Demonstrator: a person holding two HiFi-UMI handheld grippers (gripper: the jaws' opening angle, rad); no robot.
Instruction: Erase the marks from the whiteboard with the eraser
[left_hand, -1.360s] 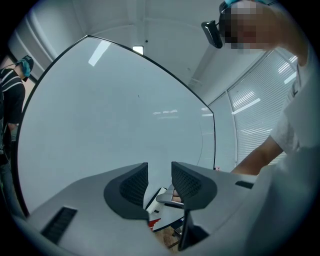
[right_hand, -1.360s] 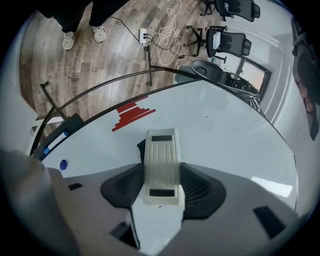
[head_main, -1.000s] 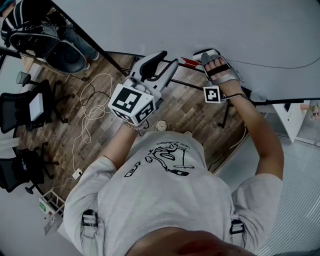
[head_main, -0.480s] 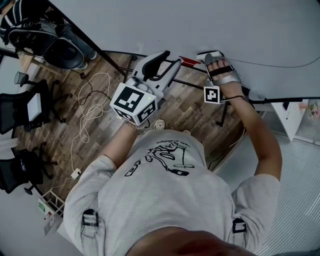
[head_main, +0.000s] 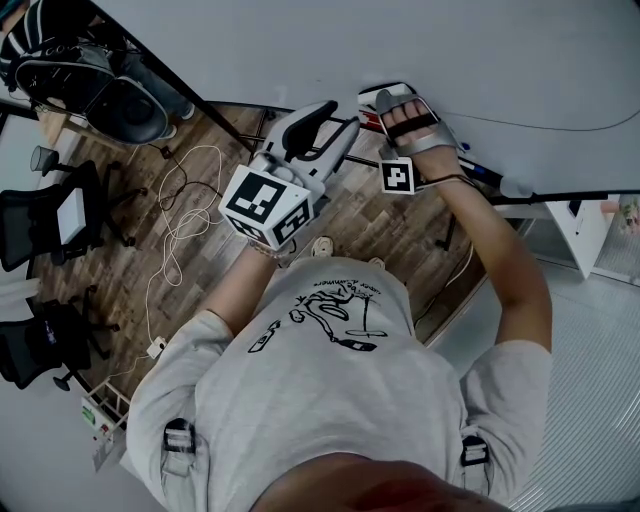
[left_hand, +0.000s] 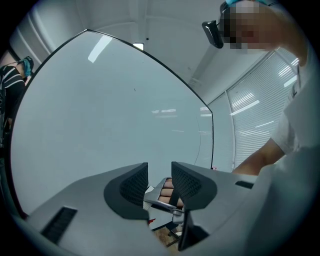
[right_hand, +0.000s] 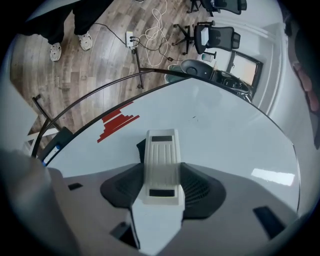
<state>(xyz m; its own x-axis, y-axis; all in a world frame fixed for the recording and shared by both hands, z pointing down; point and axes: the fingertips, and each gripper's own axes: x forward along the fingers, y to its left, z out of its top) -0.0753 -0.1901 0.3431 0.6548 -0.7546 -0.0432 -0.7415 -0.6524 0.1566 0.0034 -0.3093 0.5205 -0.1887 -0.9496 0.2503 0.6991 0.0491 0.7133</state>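
Right gripper clamps eraser against whiteboard; red marks lie just left of its front end in right gripper view, across its long axis. Left gripper agape, empty

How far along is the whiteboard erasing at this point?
Done: the eraser is picked up; the right gripper has its fingers shut on it.
In hand: the eraser appears to lie flat against the whiteboard, just beside the red marks.
Left: the red marks are not yet wiped, and a thin curved line may need erasing too. The left gripper is open and empty.
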